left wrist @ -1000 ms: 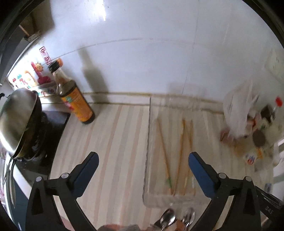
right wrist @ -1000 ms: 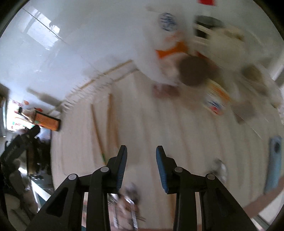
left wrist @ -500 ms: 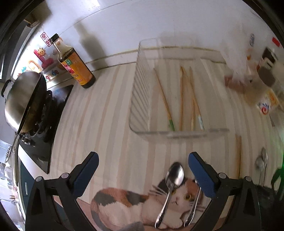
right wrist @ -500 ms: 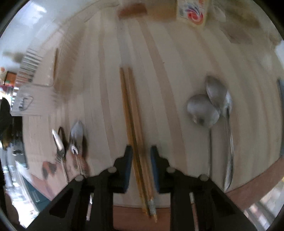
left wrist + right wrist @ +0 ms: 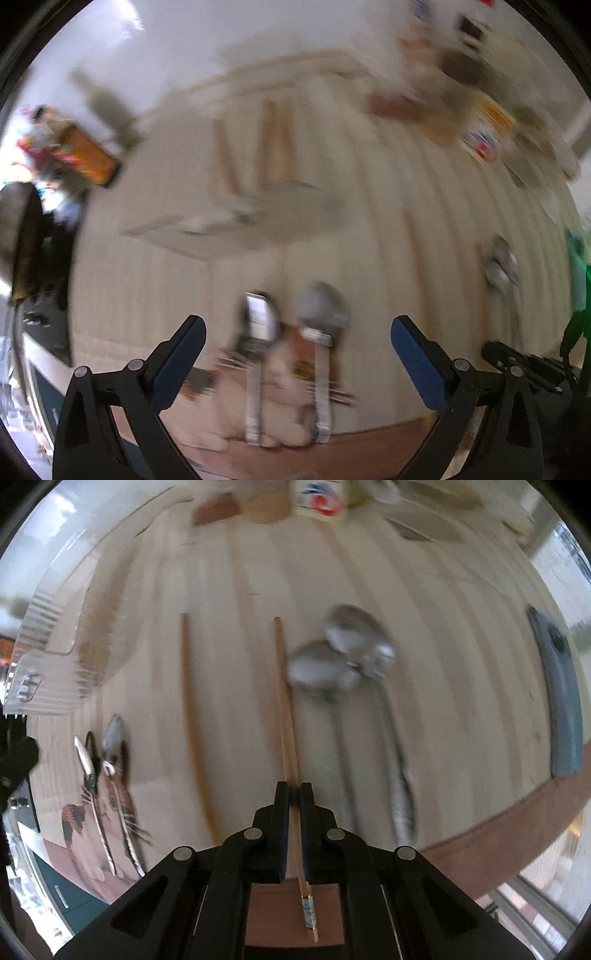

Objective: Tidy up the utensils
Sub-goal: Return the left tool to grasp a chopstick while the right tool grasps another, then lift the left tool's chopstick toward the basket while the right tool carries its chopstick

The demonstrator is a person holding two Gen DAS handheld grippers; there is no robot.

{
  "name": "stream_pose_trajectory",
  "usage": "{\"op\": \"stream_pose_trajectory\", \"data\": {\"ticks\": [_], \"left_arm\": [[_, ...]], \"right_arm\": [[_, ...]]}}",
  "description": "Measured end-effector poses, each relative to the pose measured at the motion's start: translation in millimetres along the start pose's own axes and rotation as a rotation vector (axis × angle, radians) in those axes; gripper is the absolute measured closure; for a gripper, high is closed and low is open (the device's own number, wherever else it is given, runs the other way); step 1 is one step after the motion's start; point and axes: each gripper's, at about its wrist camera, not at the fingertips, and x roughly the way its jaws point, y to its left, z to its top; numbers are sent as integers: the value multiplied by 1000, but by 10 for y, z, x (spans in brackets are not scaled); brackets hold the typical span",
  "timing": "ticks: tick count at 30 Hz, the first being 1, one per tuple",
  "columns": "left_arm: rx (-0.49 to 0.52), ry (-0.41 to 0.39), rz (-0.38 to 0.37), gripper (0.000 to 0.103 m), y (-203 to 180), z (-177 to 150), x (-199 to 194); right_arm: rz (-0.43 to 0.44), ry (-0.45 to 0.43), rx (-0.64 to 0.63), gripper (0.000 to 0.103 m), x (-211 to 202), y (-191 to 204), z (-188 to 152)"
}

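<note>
In the right wrist view my right gripper is shut on a wooden chopstick that runs away from me over the striped counter. A second chopstick lies loose to its left. Two steel spoons lie overlapped to the right of the held chopstick. In the blurred left wrist view my left gripper stands wide open above two more spoons that lie on a cat-print mat. Beyond them stands a clear tray with several chopsticks inside.
A soy sauce bottle and a wok on a stove stand at the left. Packets and jars crowd the back right. A blue-grey object lies at the right near the counter's brown front edge.
My right gripper closed on one chopstick of the pair; the other now lies apart to the left. My left gripper dropped from the tray toward the two spoons on the cat-print mat.
</note>
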Motion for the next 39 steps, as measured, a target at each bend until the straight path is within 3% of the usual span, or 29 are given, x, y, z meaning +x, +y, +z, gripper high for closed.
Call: {"op": "stream_pose_trajectory", "data": {"ticks": [3, 5, 9, 11, 13, 16, 20, 26, 35, 39], "left_arm": [[42, 79, -80, 10, -279, 7, 189], [54, 148, -123, 24, -441, 13, 357], [53, 219, -172, 34, -591, 33, 566], [60, 235, -170, 55, -643, 37, 647], [80, 218, -157, 66, -676, 27, 644], [93, 208, -155, 97, -652, -20, 614], [61, 237, -139, 98, -486, -171, 621], [29, 256, -146, 98, -228, -376, 619], [32, 261, -151, 98, -167, -376, 608], [35, 267, -153, 97, -137, -337, 620]], "right_arm": [[7, 4, 30, 97, -1, -191, -39], [8, 11, 49, 97, 0, -279, -60], [18, 15, 79, 97, -10, -400, -101], [21, 16, 87, 97, -22, -448, -137], [23, 16, 90, 97, -21, -495, -126], [22, 18, 90, 97, -24, -599, -158], [5, 18, 81, 96, -69, -597, -155], [4, 24, 48, 96, -2, -275, -122], [-49, 91, -42, 94, 72, 86, -99], [-66, 78, -68, 94, 82, 155, -166]]}}
